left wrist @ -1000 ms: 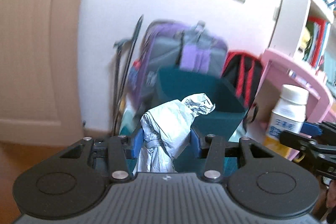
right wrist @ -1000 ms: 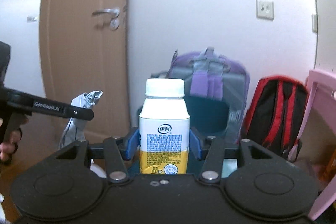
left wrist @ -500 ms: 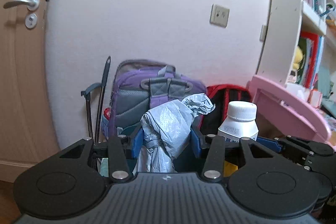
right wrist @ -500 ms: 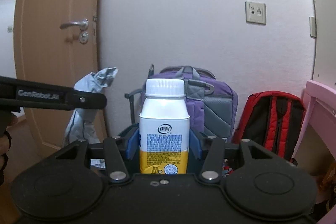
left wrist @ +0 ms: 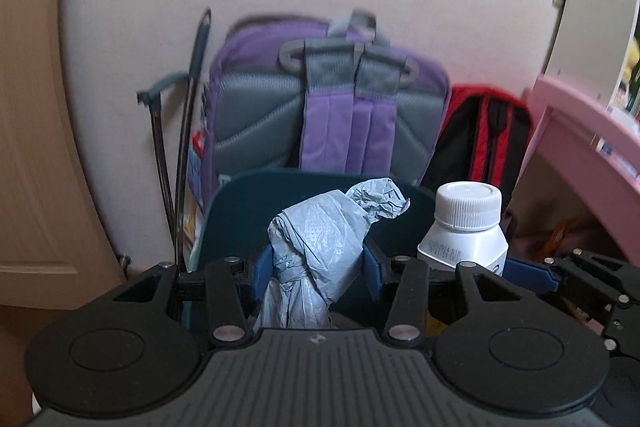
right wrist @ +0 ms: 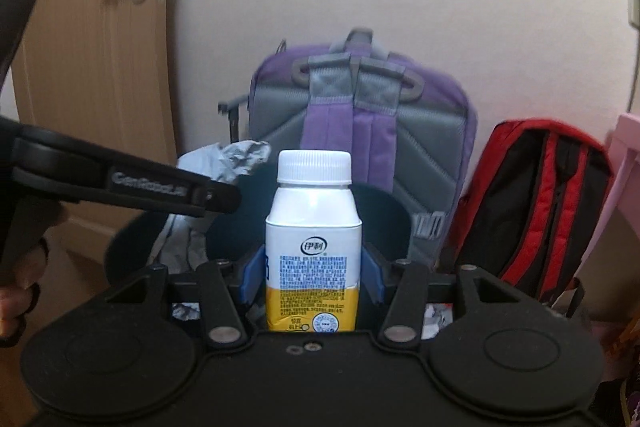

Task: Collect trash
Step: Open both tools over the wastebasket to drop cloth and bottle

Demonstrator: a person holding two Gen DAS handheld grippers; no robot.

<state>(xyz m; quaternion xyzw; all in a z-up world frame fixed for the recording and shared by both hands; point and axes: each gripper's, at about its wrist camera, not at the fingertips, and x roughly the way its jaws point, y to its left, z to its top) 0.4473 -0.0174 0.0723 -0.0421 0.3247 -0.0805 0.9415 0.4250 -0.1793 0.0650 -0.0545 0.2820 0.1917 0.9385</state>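
The left gripper (left wrist: 316, 267) has its blue pads closed on a crumpled grey-blue plastic bag (left wrist: 320, 239), twisted into a knot at the middle, with a wrinkled tuft poking up and a tail hanging below the jaws. The right gripper (right wrist: 313, 273) clamps a small white drink bottle (right wrist: 313, 247) upright at its waist; the bottle has a ribbed white cap, a printed label and a yellow band near the base. Both loads hang side by side, just beside each other, at the near edge of a dark teal bin (left wrist: 240, 211) that stands on the floor directly ahead. Behind the bin, a purple and grey backpack (left wrist: 332, 107) and a red and black backpack (right wrist: 536, 203) lean against a white wall. This looks like the carrying step, with both pieces of trash nearly at the bin. The next move likely calls for bringing each gripper over the bin's mouth, then opening the jaws so the bag and bottle fall inside.
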